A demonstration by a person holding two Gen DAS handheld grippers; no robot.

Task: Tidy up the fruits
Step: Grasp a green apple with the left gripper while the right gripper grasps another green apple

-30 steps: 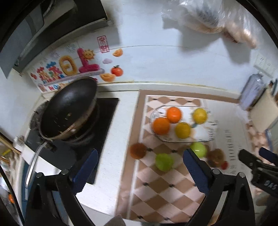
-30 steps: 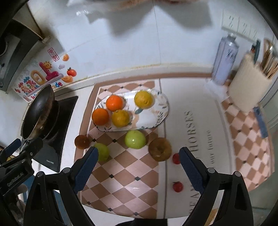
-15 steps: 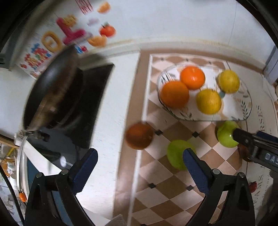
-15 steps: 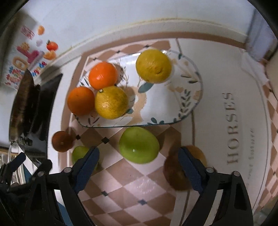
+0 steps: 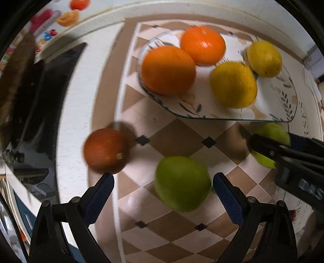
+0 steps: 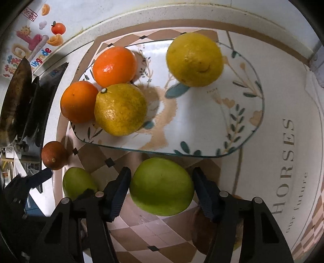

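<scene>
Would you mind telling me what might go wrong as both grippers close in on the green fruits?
1. The right gripper straddles a round green apple with its fingers open; an uneven squeeze may roll it against the plate.
2. The left gripper nears the other green apple; a nudge could send it toward the brown fruit.
3. The grippers work close together and might collide.

A white speckled countertop (image 6: 141,15) runs ahead, covered by a mat (image 6: 291,157) with brown and cream diamonds and the word HORSES printed on its plain part to the right. Beyond it rises a white wall (image 6: 101,8) bearing colourful cartoon stickers (image 6: 34,44) at far left. A dark pan (image 6: 14,97) sits on a black stove (image 5: 54,85) to the left.
</scene>
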